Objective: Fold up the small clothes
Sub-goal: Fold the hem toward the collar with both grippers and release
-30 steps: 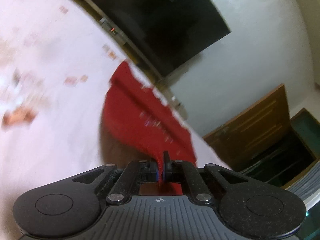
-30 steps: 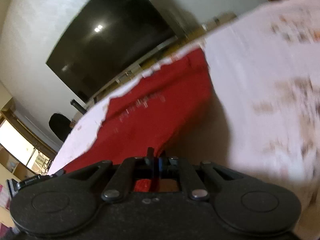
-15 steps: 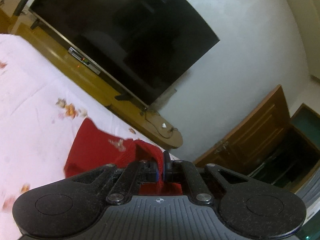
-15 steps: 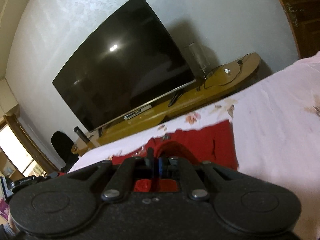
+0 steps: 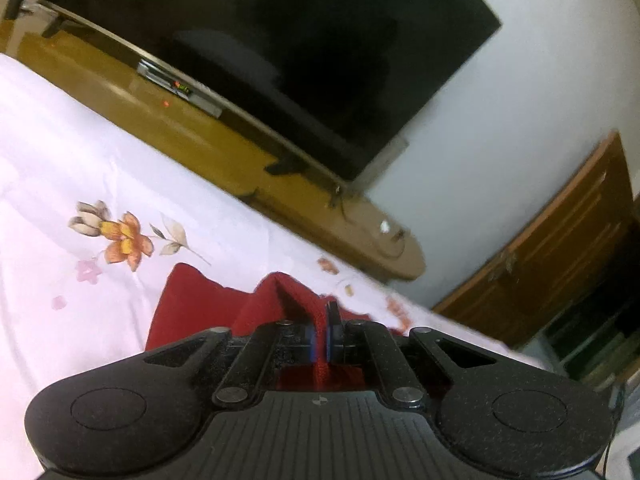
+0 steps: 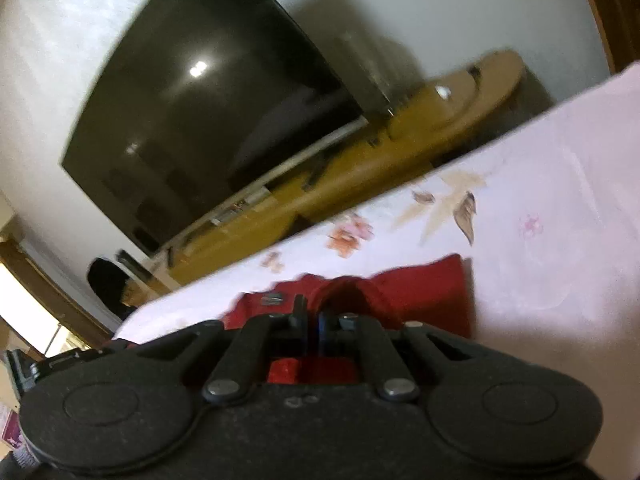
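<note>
A small red garment [image 5: 192,300] lies on the white flowered bedsheet [image 5: 60,168] near the bed's far edge. A raised fold of it runs back into my left gripper [image 5: 320,320], which is shut on the red fabric. In the right wrist view the garment [image 6: 424,284] lies flat to the right, with a rounded hump just beyond my right gripper [image 6: 313,318]. Its jaws are opening: a narrow dark gap shows between the pads and no cloth is pinched there. The part of the garment under both grippers is hidden.
Past the bed's far edge stands a long low wooden TV stand [image 5: 224,160] with a large dark television [image 6: 208,112] against the white wall. A brown wooden cabinet [image 5: 560,260] is at the right. The bedsheet [image 6: 560,200] extends on both sides of the garment.
Both grippers have swept the red garment's edge forward toward the bed's far side, so it now lies doubled over. The right jaws, shut on the cloth before, have parted slightly.
</note>
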{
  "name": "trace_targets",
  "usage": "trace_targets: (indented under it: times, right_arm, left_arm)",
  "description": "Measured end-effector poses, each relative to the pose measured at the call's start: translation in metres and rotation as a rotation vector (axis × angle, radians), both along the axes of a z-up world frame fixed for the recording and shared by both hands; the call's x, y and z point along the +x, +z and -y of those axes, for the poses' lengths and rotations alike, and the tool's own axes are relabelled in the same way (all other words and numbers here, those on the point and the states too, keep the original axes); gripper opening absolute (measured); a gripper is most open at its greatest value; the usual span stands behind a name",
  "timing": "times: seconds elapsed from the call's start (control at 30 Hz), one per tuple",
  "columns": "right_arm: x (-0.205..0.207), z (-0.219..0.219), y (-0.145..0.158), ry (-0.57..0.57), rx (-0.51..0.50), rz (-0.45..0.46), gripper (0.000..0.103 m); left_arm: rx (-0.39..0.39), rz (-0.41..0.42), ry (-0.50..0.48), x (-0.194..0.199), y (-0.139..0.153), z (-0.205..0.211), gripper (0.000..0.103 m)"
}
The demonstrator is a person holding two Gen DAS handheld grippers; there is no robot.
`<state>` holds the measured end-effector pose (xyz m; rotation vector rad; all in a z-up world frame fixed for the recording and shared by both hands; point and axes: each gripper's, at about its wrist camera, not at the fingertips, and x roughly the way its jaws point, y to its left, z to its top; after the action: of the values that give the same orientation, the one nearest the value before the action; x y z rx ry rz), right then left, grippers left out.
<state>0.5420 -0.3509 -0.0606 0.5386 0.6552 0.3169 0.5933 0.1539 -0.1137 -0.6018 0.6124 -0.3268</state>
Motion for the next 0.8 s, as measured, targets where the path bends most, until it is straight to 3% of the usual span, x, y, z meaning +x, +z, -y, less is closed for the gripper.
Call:
trace_targets:
  times: [0.03,0.1,0.13,0.17,0.2,0.23,0.27,0.4,0.6,0.67,0.8]
  right_arm:
    - [0.010,0.002,-0.009,-0.012,0.004,-0.019,0.016]
    - [0.028,0.007,-0.027,-0.055,0.014,-0.034,0.040]
    - [0.032,0.010,-0.033,-0.079,0.014,-0.027,0.044]
    - [0.033,0.011,-0.036,-0.097,0.005,-0.014,0.047]
    - [0.032,0.013,-0.039,-0.108,0.000,-0.001,0.049]
    - [0.028,0.016,-0.040,-0.113,0.008,0.018,0.050]
    - [0.022,0.017,-0.039,-0.117,0.016,0.042,0.052]
    - [0.012,0.018,-0.038,-0.113,-0.012,0.085,0.055]
    - [0.029,0.000,-0.038,-0.056,-0.167,0.074,0.054]
    - [0.038,-0.012,-0.040,-0.027,-0.253,0.050,0.051]
    - [0.051,-0.040,-0.048,0.043,-0.438,0.026,0.031]
  left_arm:
    - [0.026,-0.013,-0.001,0.010,-0.009,0.003,0.003]
    - [0.043,-0.010,0.032,0.016,-0.024,0.005,0.004]
    - [0.054,0.007,0.066,0.013,-0.030,0.006,0.005]
    - [0.058,0.037,0.091,0.006,-0.033,0.006,0.022]
    - [0.058,0.075,0.111,0.000,-0.034,0.005,0.053]
    - [0.070,0.106,0.141,-0.005,-0.034,0.005,0.066]
    - [0.085,0.126,0.163,-0.009,-0.032,0.004,0.073]
    - [0.094,0.157,0.154,-0.005,-0.026,-0.001,0.073]
    - [0.297,0.000,0.049,0.023,-0.030,0.014,0.072]
    - [0.336,-0.009,0.026,0.027,-0.033,0.019,0.071]
    - [0.490,0.019,0.038,0.027,-0.027,0.040,0.048]
